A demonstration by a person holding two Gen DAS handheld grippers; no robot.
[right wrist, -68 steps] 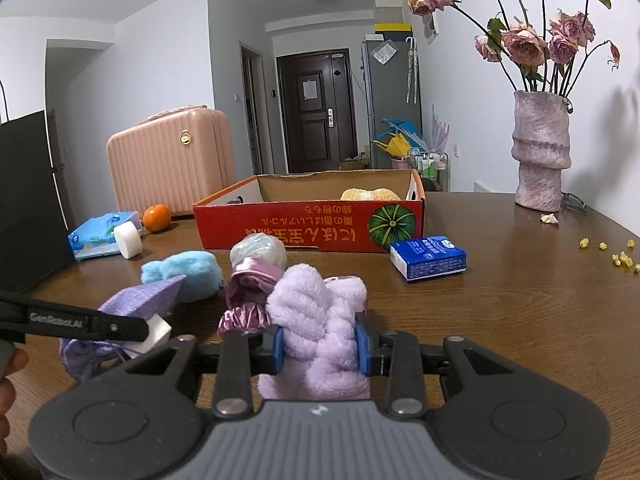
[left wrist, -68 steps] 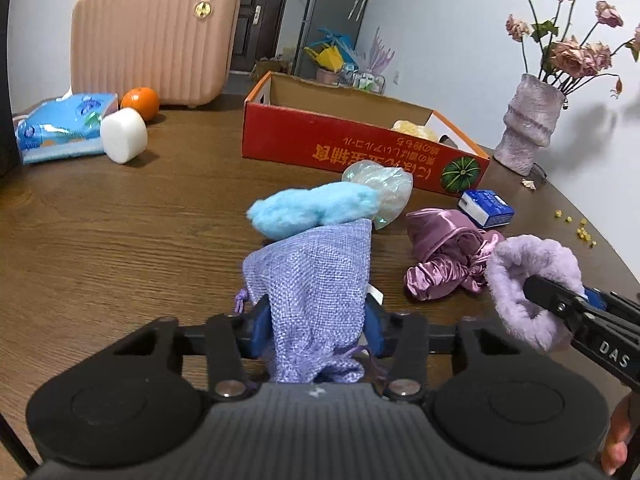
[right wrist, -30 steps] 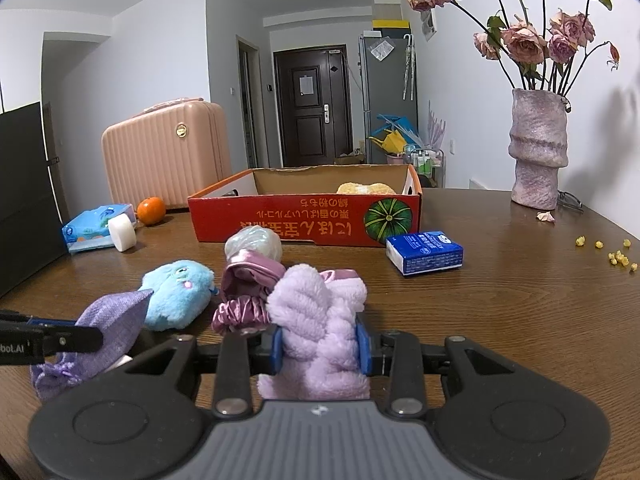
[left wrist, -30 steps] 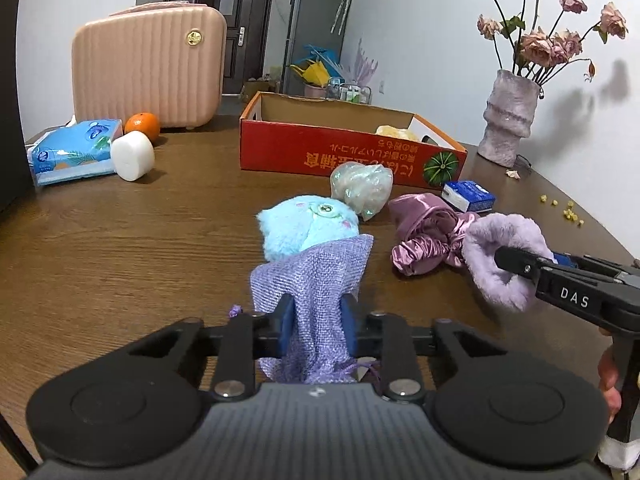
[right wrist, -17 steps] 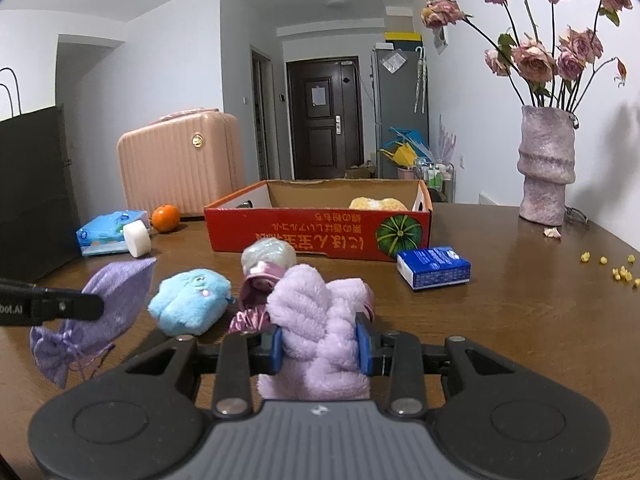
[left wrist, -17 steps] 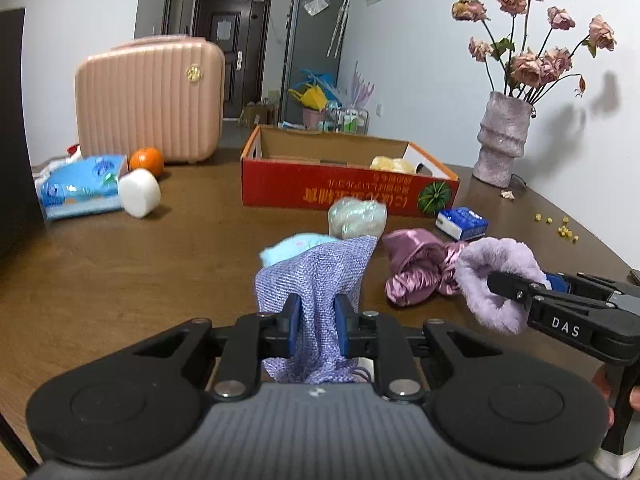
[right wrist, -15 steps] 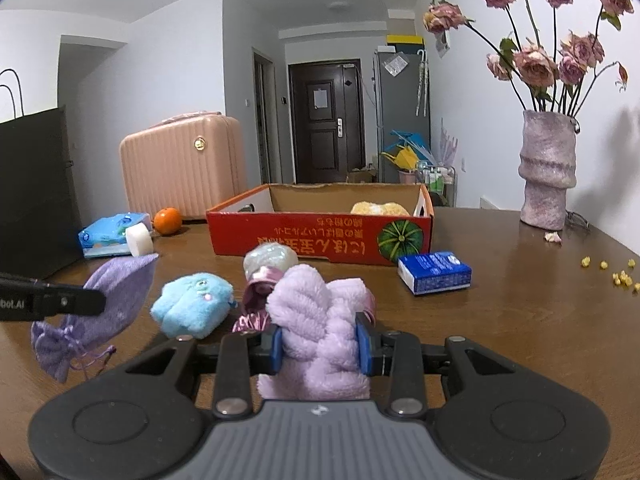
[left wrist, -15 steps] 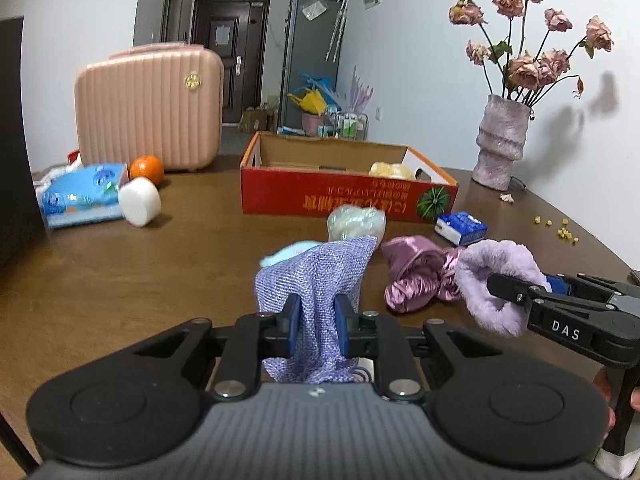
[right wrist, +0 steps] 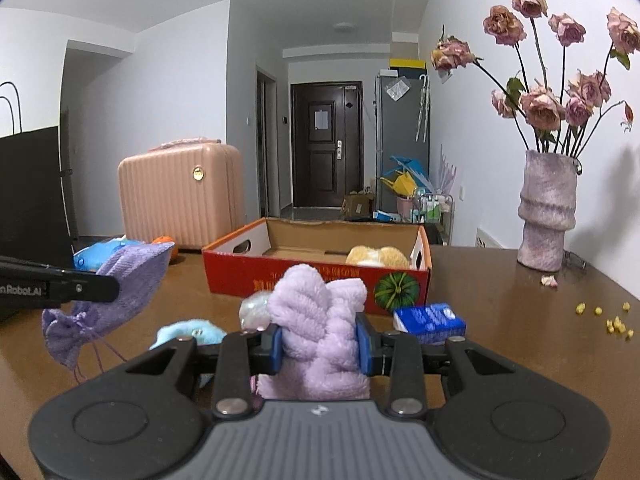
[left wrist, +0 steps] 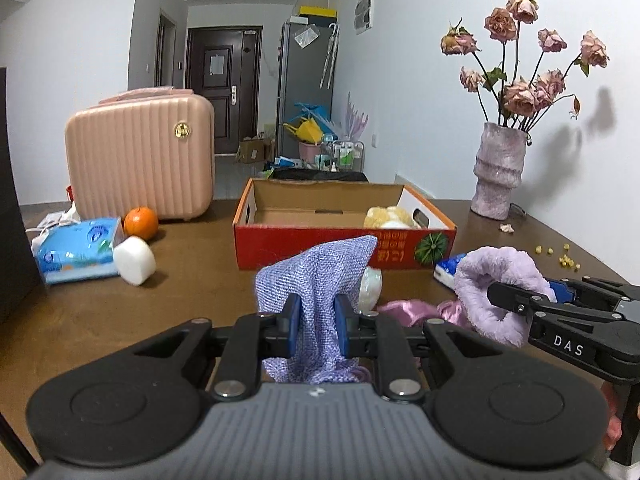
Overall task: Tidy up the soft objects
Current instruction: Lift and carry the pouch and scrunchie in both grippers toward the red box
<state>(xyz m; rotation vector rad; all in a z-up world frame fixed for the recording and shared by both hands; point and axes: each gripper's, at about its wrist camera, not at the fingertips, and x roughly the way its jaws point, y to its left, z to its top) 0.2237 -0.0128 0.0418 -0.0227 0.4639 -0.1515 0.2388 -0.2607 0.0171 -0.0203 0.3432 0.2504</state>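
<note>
My left gripper [left wrist: 317,322] is shut on a lilac woven drawstring pouch [left wrist: 320,276], held above the brown table; the pouch [right wrist: 120,292] also hangs at the left of the right wrist view. My right gripper [right wrist: 319,344] is shut on a fluffy purple headband [right wrist: 320,320], the same headband [left wrist: 492,284] showing at the right of the left wrist view. Ahead stands a red cardboard box [left wrist: 344,240] with a yellow plush [left wrist: 386,216] inside. On the table below lie a blue plush toy [right wrist: 192,332], a pink satin cap [left wrist: 416,310] and a pale iridescent ball [right wrist: 256,308].
A pink suitcase [left wrist: 140,156], an orange [left wrist: 140,222], a white roll [left wrist: 134,260] and a blue tissue pack [left wrist: 76,248] sit at the left. A small blue carton [right wrist: 430,318], a vase of roses [right wrist: 546,216] and scattered yellow bits [right wrist: 608,320] are at the right. A black bag [right wrist: 32,184] stands far left.
Both grippers have risen from the table with the pouch and the headband. The box and the room now sit lower and more level in both views.
</note>
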